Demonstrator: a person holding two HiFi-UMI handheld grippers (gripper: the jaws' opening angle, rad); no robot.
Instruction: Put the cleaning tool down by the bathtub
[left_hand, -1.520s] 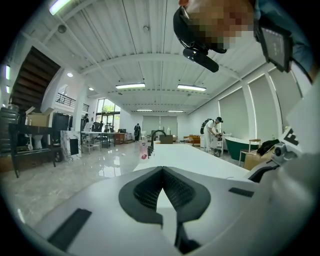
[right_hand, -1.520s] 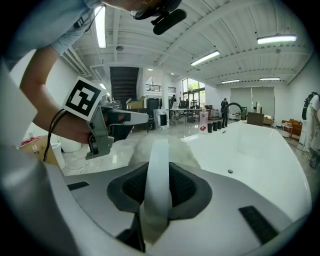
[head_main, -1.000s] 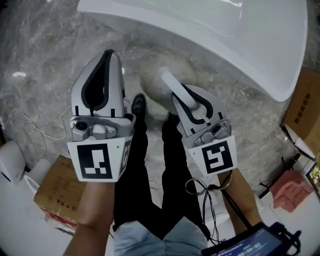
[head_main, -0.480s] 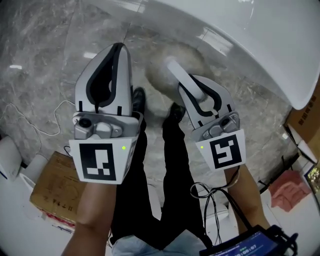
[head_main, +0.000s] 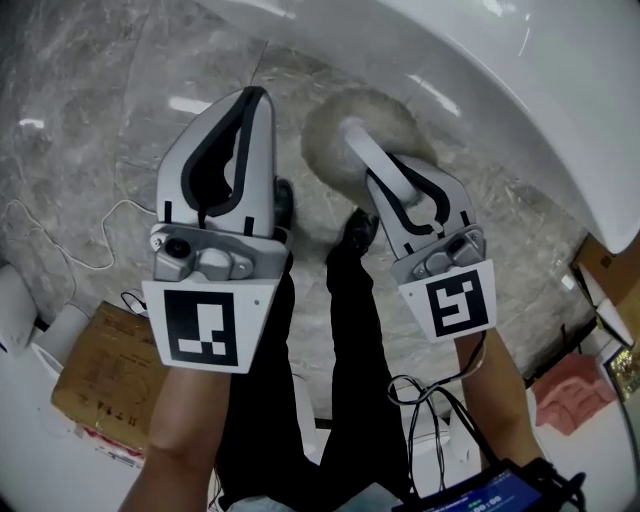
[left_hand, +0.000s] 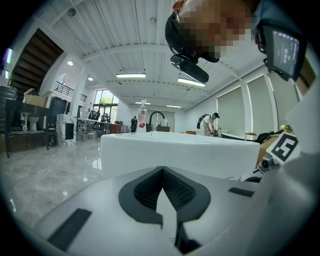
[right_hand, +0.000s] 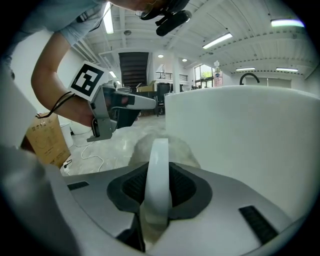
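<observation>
My right tongs (right_hand: 158, 186) are clenched on the white handle (right_hand: 159, 150) of the brush (head_main: 330, 155), with the pads pressing its two flat sides. That leaves its fluffy head (head_main: 322, 130) out ahead of the tips, just beside the tub (head_main: 480, 90) and on its outer side. I reckon I grip it far back on the handle so the head can reach the floor (head_main: 100, 120) at the foot of the tub first, and I can let go without the tongs bumping the tub wall. My left tongs (head_main: 248, 100) are closed on nothing, pads meeting at the tips. They sit further from the tub than the brush, out of the way, since this job seems to need one hand only. I cannot tell whether the head already rests on the floor or hangs above it, as looking down from above flattens that gap. The gap between head and tub wall is just as hard to judge. Seen from the right tongs, the handle and the tongs themselves cover most of the head. The tub's far rim is cut off in the head view, and the tongs hide much of my shoes (head_main: 360, 228) below.
</observation>
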